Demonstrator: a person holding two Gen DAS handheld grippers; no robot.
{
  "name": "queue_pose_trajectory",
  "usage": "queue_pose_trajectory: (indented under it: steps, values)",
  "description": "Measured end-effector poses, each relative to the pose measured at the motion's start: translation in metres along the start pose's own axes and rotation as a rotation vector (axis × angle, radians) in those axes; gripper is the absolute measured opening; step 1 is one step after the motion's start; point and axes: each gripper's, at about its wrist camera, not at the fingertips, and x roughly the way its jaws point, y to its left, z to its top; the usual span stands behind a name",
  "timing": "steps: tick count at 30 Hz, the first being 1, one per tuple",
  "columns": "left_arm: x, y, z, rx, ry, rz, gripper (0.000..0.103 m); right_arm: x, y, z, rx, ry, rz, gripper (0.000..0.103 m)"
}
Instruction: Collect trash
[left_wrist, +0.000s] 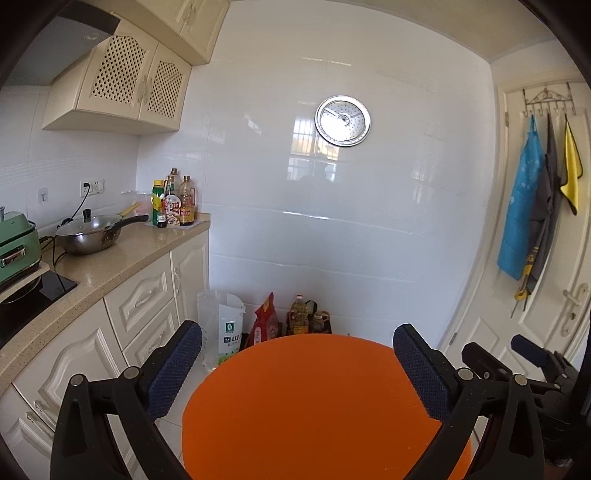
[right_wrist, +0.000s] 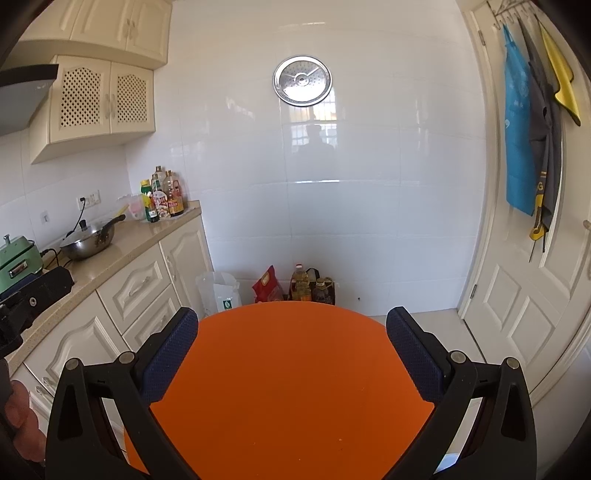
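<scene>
No trash shows in either view; its place cannot be told. The round orange table (left_wrist: 325, 406) lies bare and near, under both tongs. Left tongs (left_wrist: 297, 363) stand wide apart, holding nothing. Right tongs (right_wrist: 291, 350) likewise spread and empty, beside the left ones.

Judgement: search step, nothing picked yet. Next move calls for turning the cameras down or aside until litter is found, then lowering one pair over it.

Surroundings: far on the floor by the white wall, a white bag (right_wrist: 219, 291), a red bag (right_wrist: 267, 286) and oil bottles (right_wrist: 301, 284). Left, a counter (left_wrist: 122, 254) with a lidded pan (left_wrist: 90, 236) and sauce bottles (left_wrist: 173, 201). Right, a door (right_wrist: 524, 295) hung with a blue apron (right_wrist: 519, 147). Nothing obstructs the tongs.
</scene>
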Motion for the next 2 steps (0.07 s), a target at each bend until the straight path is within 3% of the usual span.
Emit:
queue_pose_trajectory:
  steps: [2]
  values:
    - [-0.0026, -0.0011, -0.0023, 0.009, -0.004, 0.013, 0.102, 0.0007, -0.001, -0.0009, 0.002, 0.004, 0.0, 0.103]
